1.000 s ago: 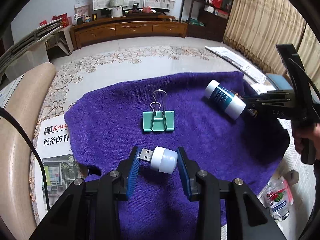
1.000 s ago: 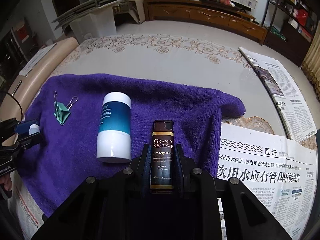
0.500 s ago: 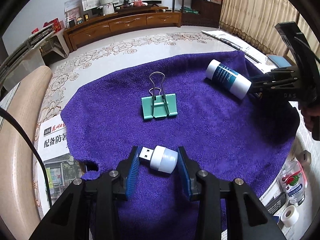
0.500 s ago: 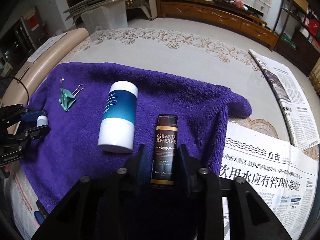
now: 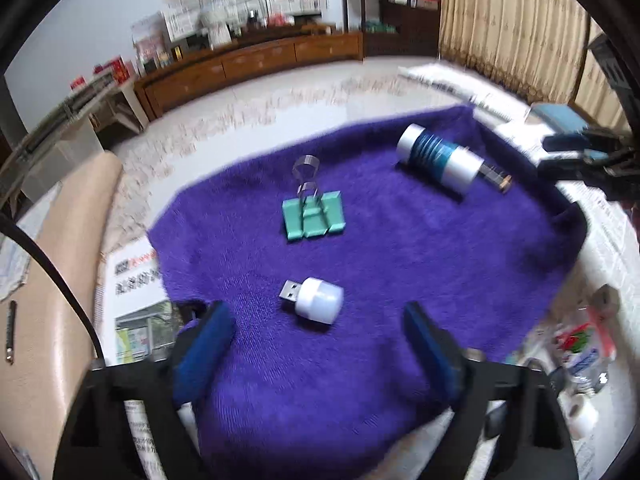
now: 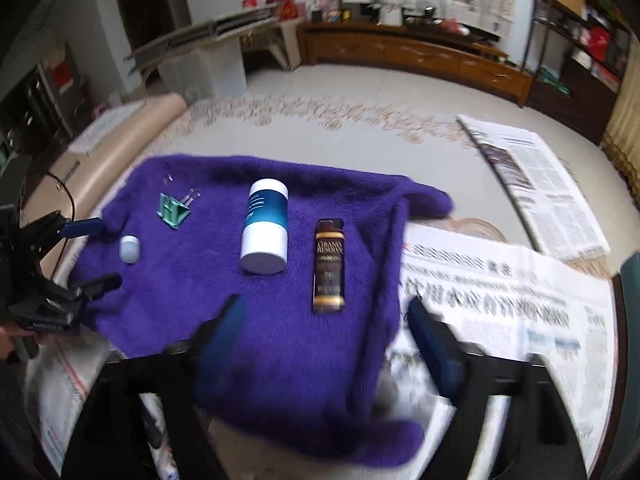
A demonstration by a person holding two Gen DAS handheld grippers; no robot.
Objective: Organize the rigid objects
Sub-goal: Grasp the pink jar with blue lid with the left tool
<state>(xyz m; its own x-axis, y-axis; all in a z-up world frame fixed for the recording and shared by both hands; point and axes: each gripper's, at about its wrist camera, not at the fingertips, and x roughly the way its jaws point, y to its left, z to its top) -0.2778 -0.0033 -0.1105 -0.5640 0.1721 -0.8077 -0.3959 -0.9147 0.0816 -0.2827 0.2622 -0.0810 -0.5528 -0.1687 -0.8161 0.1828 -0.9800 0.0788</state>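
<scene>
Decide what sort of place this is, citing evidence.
Probably a home living room: a long wooden sideboard along the wall, curtains at the window, and a patterned floor under the purple towel.

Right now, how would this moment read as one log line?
left gripper: open | right gripper: open | USB light, lighter: released on purple towel
</scene>
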